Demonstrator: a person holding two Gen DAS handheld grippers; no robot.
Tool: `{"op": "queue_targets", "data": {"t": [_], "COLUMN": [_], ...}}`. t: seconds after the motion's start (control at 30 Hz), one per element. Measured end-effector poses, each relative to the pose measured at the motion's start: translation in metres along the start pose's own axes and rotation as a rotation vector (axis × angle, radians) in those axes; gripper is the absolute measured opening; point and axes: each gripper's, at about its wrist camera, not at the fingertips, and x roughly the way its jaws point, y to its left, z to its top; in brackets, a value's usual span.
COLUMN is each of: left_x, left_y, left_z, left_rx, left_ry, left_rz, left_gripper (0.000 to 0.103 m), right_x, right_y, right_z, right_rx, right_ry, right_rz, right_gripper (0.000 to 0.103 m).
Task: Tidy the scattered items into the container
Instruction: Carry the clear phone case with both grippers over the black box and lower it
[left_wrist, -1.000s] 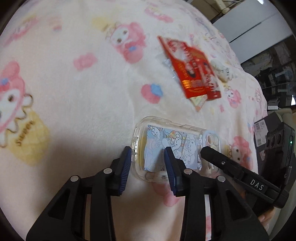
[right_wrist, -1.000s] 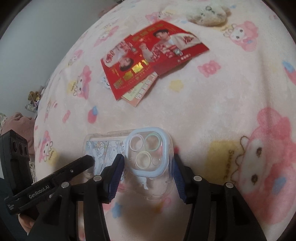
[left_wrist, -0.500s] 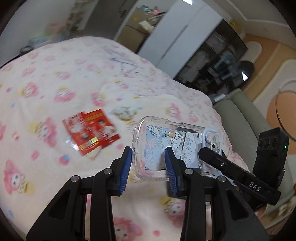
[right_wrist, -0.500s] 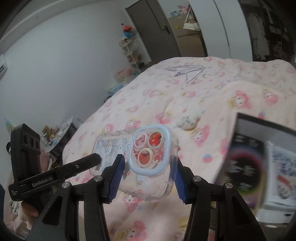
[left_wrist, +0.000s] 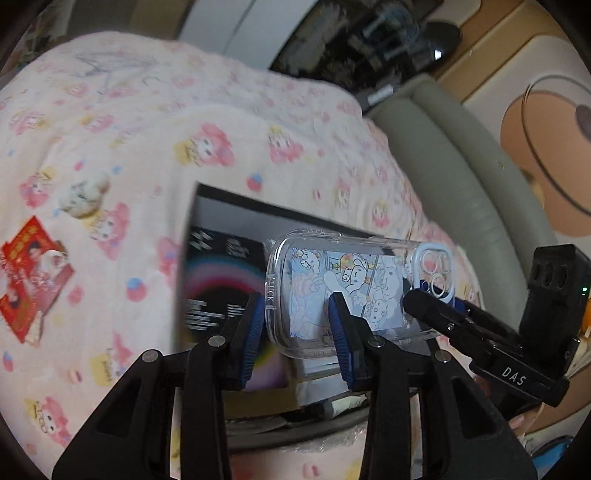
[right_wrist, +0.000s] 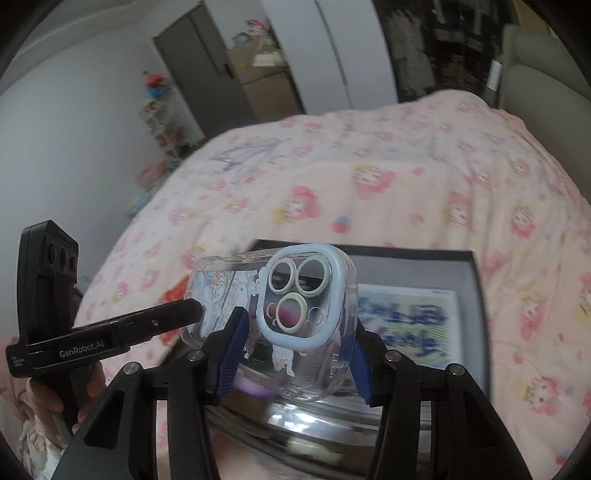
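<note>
Phone case (left_wrist: 354, 291) — a clear plastic shell with a pale blue cartoon print inside and a light blue camera surround with ringed lens holes — is held in the air between both grippers, just above a dark open box. Nearest in the left wrist view, the left gripper (left_wrist: 297, 325) has its blue-padded fingers narrowed onto the plain end of the case, one pad outside the end wall and one against the printed face. In the right wrist view, the right gripper (right_wrist: 295, 354) clamps the camera end across its width, pads pressing both long edges. By its look the case is very light, thin and somewhat springy, with smooth slippery walls; a hold across the rims near each end seems safest, since squeezing the middle could flex it. Just beyond, the box (right_wrist: 476, 295) lies on the bed with printed cards or booklets inside. Farther off, the pink cartoon blanket (left_wrist: 147, 147) carries red packets (left_wrist: 29, 273) and a small plush toy (left_wrist: 83, 195) — both well apart from the box.
</note>
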Motion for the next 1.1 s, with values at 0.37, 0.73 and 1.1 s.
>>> {"op": "queue_targets", "data": {"t": [0.37, 0.73, 1.1], "left_x": [0.092, 0.092, 0.063], "left_y": [-0.027, -0.039, -0.036], "left_z": [-0.01, -0.003, -0.002], "left_rx": [-0.005, 0.1, 0.227], "left_ry": [0.247, 0.327, 0.326], "left_rz": [0.094, 0.124, 0.129], "left_gripper": [0.034, 0.033, 0.033], "right_x": [0.044, 0.044, 0.006], "right_y": [-0.074, -0.076, -0.055], "right_z": [-0.008, -0.017, -0.018], "right_rx": [0.036, 0.012, -0.125], "right_ry": [0.176, 0.215, 0.099], "right_rz": [-0.111, -0.1, -0.159], "right_gripper": [0.048, 0.051, 0.051]}}
